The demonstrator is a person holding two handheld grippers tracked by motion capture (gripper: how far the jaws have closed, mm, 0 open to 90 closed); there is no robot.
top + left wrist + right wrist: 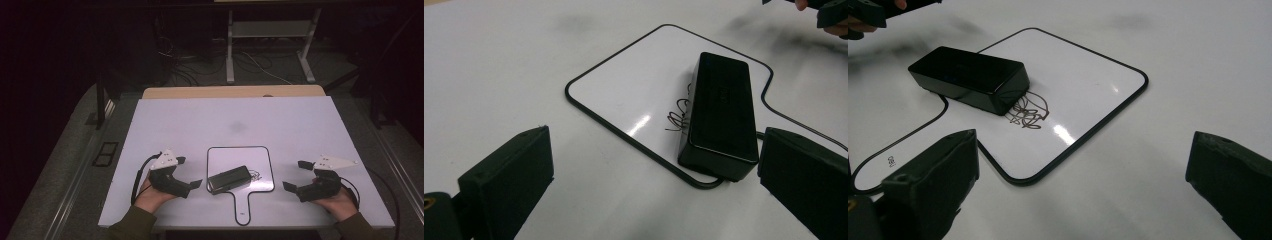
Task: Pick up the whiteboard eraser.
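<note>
Resting on the small whiteboard [241, 159] between the two grippers, the black eraser block [229, 179] lies beside a dark scribble [1029, 111]. The left gripper [191, 172] has its jaws spread wide and empty, near the block. The right gripper [295, 175] likewise gapes empty over the white tabletop [200, 120].

the black eraser [970, 80] covers part of the scribble [1029, 112] on the whiteboard [1083, 85]. the small mark [892, 161] on the board's handle is too small to read.
</note>
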